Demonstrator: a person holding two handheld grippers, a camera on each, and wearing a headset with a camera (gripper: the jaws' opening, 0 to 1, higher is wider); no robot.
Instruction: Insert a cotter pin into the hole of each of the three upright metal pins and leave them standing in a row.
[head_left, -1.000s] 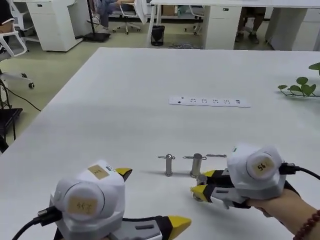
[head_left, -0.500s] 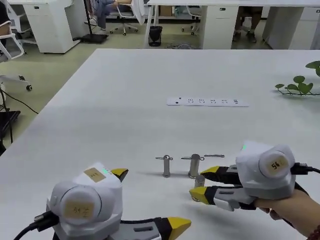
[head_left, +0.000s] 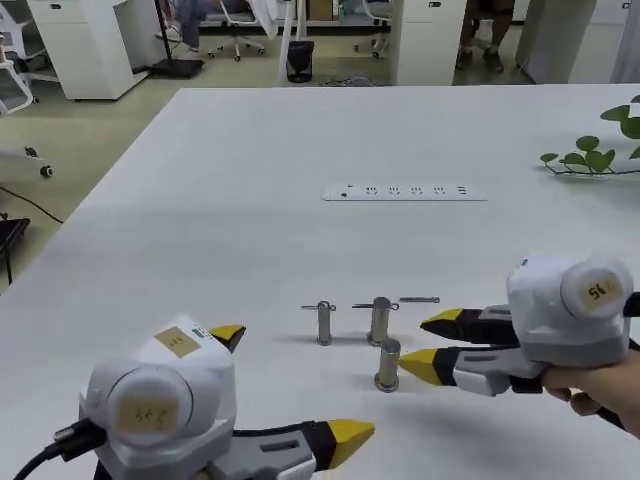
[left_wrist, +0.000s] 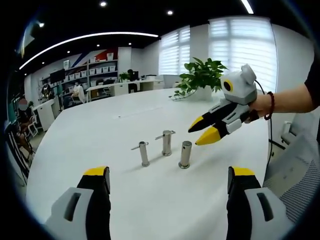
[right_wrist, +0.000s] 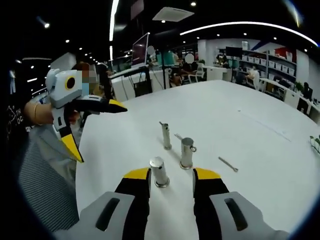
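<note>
Nearest, the left tool (head_left: 297, 382) hangs wide and empty. The right tool (head_left: 417, 341), jaws half apart and empty, points at the bare pin (head_left: 387, 364) just ahead. Beyond, the second pin (head_left: 379, 320) and third pin (head_left: 324, 322) each carry a cotter through the hole. Farthest, a loose cotter (head_left: 420, 299) lies flat on the desk (head_left: 250, 220): likely light, stiff, slippery wire, best pinched near one end; the bare pin looks tippy, so steady its shaft.
</note>
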